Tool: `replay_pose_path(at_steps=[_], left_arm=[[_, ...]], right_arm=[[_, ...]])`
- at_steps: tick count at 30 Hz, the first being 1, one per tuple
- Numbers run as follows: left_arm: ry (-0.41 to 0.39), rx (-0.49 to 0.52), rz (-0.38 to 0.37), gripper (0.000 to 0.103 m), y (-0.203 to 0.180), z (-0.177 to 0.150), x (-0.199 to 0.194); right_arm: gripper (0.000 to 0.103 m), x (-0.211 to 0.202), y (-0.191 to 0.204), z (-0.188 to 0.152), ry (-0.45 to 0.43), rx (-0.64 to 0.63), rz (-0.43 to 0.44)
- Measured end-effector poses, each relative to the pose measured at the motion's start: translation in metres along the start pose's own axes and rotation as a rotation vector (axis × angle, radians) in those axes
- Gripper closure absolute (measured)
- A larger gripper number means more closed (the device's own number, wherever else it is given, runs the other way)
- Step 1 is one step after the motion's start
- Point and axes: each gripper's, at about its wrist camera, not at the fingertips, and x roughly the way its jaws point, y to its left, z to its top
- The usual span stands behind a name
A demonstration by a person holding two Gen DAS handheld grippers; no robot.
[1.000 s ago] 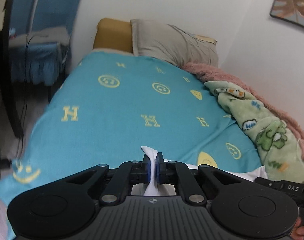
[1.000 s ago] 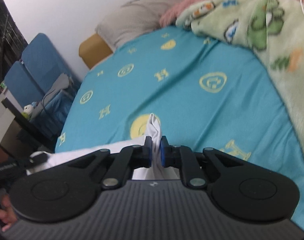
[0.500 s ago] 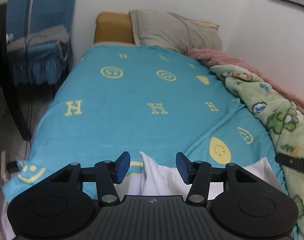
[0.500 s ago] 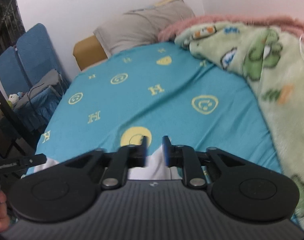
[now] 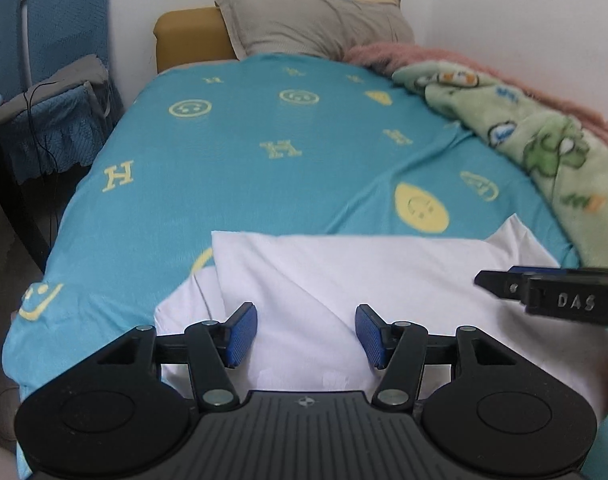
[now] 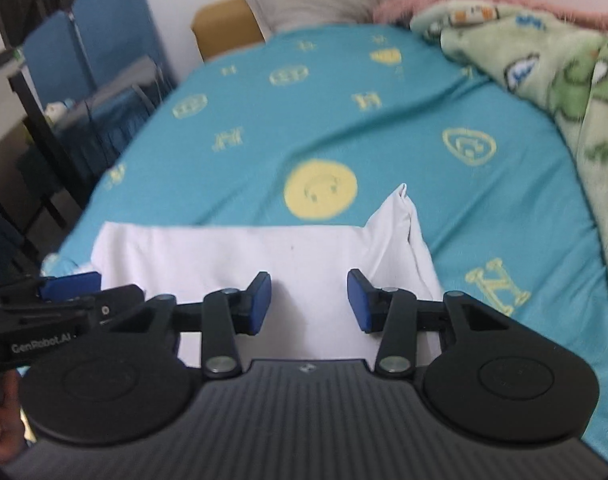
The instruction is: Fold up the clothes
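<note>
With both tools spread wide and gripping nothing, the white garment lies flat at the near end of the bed, one layer folded over along a straight far edge, its far-right corner poking up. Left tool and right tool hover just over it, so I'd judge we're between folds: any next grab needs a clean edge or corner pinch. No containers in view.

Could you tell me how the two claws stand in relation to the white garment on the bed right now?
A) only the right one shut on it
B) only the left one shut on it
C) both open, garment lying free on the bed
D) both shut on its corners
C: the left claw and right claw both have their blue pads spread apart, and the white garment lies loose on the turquoise bedspread.
</note>
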Motion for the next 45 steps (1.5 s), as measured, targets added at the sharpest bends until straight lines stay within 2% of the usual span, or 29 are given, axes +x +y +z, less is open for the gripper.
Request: replay_pose_path(at_steps=[7, 12, 16, 17, 21, 25, 27, 29, 33, 40, 43, 45], left_arm=[[-0.035, 0.001, 0.008, 0.046, -0.003, -0.003, -0.028], [-0.032, -0.044, -0.016, 0.046, -0.009, -0.01, -0.052], [0.036, -0.066, 0.001, 0.046, -0.018, -0.025, -0.05], [0.032, -0.048, 0.013, 0.046, -0.021, -0.028, -0.05], [0.016, -0.004, 0.039, 0.046, -0.031, -0.034, -0.056], [-0.006, -0.019, 0.018, 0.045, -0.034, -0.035, -0.072], [-0.017, -0.027, 0.007, 0.043, -0.035, -0.035, -0.08], [-0.033, -0.037, -0.003, 0.039, -0.038, -0.034, -0.089], [-0.05, -0.081, -0.007, 0.021, -0.039, -0.035, -0.104], [-0.042, -0.183, -0.028, 0.016, -0.034, -0.035, -0.116], [-0.039, -0.207, -0.037, 0.015, -0.033, -0.034, -0.116], [-0.035, -0.229, -0.049, 0.015, -0.032, -0.033, -0.115]], right_arm=[[0.058, -0.025, 0.008, -0.008, -0.017, -0.004, -0.005], [0.058, -0.055, 0.017, -0.017, -0.021, -0.006, 0.004], [0.058, -0.057, 0.021, -0.028, 0.071, 0.005, 0.013], [0.058, -0.056, 0.022, -0.032, 0.091, 0.002, 0.006], [0.057, -0.068, 0.026, -0.036, 0.088, 0.027, -0.02], [0.054, -0.094, 0.015, -0.038, 0.039, 0.155, 0.004], [0.031, -0.106, 0.009, -0.041, 0.02, 0.235, 0.033], [0.017, -0.118, 0.002, -0.043, 0.001, 0.318, 0.08], [0.016, -0.131, -0.011, -0.051, 0.03, 0.465, 0.177], [0.016, -0.112, -0.039, -0.081, 0.191, 0.792, 0.325], [0.016, -0.098, -0.046, -0.093, 0.236, 0.907, 0.351], [0.016, -0.088, -0.051, -0.098, 0.237, 0.967, 0.346]])
